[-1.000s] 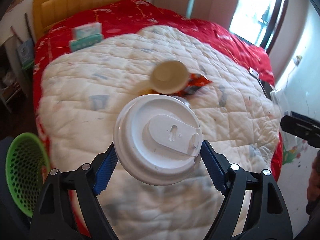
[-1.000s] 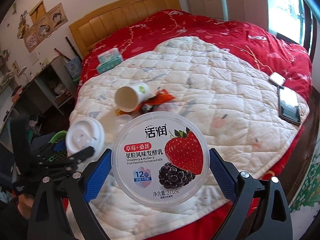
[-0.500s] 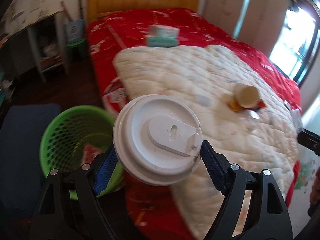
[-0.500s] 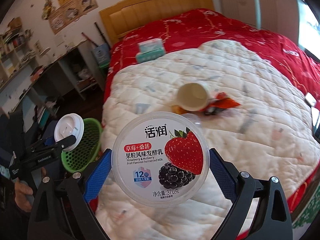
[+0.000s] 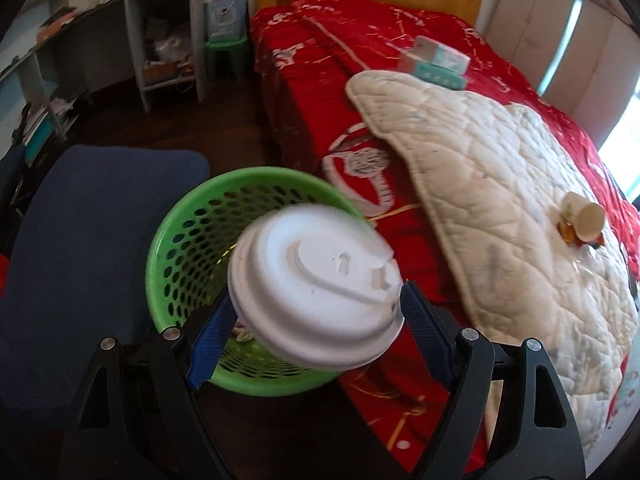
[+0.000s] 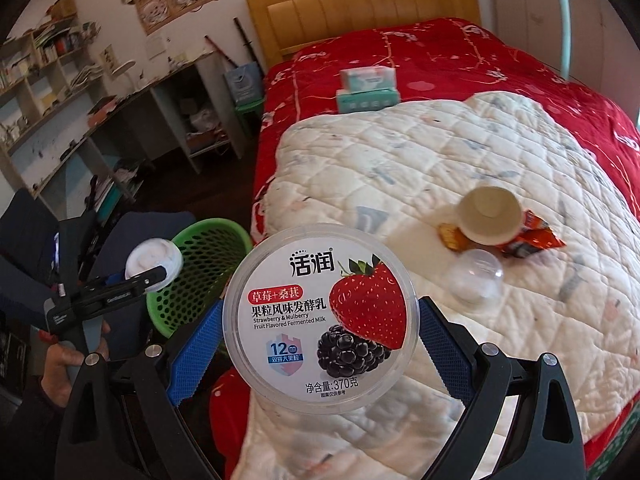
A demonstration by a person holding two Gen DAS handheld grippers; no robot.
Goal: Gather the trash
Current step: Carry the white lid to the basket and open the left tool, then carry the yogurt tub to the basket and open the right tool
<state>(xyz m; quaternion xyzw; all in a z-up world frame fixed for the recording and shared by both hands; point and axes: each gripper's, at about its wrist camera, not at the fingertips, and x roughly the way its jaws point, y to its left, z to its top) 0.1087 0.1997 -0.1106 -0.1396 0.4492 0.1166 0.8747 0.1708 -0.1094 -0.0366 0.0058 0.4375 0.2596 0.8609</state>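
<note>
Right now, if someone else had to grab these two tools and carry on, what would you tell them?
Left hand-held gripper: a white lidded cup sits between its jaws above the green basket; the cup is blurred and tilted, so I cannot tell if it is gripped or released.
Right hand-held gripper: shut on the yogurt tub, not yet over the basket.
Done: some trash already in the basket.
Left on the quilt: paper cup, orange wrapper, clear dome lid.

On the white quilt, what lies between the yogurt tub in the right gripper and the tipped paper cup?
In the right wrist view, a clear plastic dome lid lies between the yogurt tub and the paper cup.
</note>
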